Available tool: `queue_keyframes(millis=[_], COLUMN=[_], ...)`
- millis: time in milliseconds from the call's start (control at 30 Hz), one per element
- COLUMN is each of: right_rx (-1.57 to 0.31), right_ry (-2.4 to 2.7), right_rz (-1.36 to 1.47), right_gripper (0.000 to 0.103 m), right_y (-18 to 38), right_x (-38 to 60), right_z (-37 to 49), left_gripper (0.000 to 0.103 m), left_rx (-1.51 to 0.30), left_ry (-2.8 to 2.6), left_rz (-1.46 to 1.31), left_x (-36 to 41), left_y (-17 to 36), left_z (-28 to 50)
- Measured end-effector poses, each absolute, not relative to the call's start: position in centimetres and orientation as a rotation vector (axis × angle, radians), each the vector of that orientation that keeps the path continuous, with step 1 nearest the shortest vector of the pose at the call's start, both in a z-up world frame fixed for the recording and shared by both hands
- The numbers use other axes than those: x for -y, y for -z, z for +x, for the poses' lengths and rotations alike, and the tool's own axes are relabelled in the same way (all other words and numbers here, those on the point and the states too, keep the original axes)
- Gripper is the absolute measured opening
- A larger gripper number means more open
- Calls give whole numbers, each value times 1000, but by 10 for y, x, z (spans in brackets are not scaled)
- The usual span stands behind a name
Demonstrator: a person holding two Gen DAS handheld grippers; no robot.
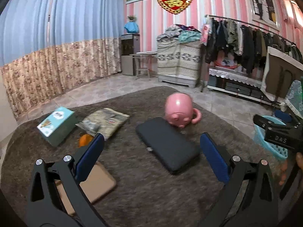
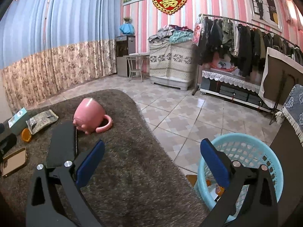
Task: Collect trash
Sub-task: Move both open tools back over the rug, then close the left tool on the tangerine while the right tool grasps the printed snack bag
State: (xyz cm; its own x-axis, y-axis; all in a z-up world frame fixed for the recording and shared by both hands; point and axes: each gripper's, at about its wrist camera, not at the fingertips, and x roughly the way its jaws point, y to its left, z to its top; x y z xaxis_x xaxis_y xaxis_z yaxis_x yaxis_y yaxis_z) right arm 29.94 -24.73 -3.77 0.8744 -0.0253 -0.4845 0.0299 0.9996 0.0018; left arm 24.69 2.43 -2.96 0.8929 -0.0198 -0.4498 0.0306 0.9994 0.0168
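While both tools (left [image 1: 151, 151], right [image 2: 152, 160]) gape empty, the wrapper [image 1: 105, 122] lies lengthwise toward the curtain.

My left two-finger gripper [image 1: 151, 151] had black angular metal arms, round silver screws and blue textured finger pads [image 1: 214, 158]. My right two-finger gripper [image 2: 151, 158] matched it: black arms, silver screws, blue pads [image 2: 215, 162].
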Motion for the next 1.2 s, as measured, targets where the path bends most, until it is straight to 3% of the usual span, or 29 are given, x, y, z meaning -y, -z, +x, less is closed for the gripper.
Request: queue_keyframes(millis=[533, 1200], right_rx=[-515, -576], right_ry=[71, -104], right_rz=[20, -53], right_gripper=[99, 99], right_y=[38, 49], right_x=[231, 182], right_z=[302, 339], left_gripper=[98, 98], left_rx=[-477, -624], left_ry=[-168, -180], left_rz=[-5, -78], left_x=[-120, -182], left_y=[24, 63], left_z=[264, 286])
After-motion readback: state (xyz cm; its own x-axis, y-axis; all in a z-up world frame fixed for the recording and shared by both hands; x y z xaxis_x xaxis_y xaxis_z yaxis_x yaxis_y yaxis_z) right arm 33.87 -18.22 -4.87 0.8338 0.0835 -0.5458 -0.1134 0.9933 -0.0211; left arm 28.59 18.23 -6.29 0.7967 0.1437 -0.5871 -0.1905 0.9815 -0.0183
